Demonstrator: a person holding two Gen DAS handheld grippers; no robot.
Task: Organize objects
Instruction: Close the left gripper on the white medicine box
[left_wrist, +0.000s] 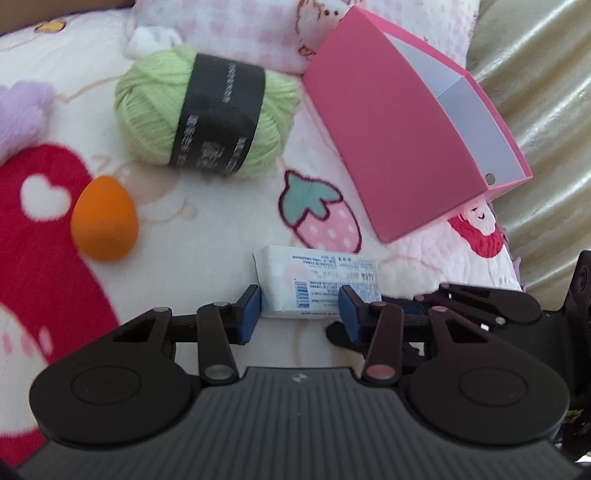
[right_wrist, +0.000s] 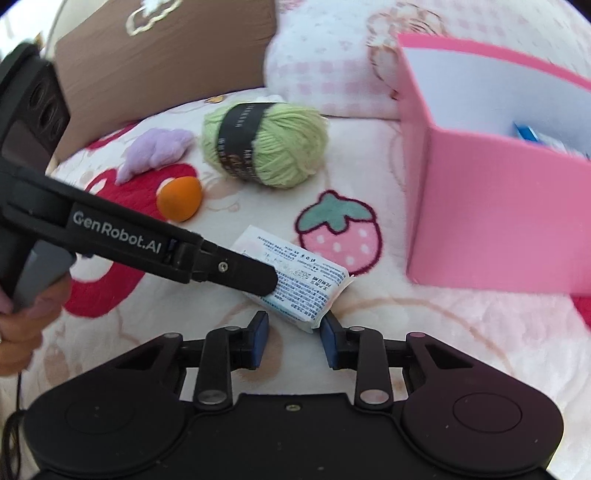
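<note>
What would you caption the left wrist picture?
Left claw closed on a tissue pack, beside green yarn, an orange sponge and a pink box.

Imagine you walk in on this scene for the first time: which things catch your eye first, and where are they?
The tall pink box stands open on the right of the printed blanket. A green yarn ball with a black band lies at the back, an orange egg-shaped sponge to its left. Nearest the camera, the left tool is closed on a white tissue pack.
</note>
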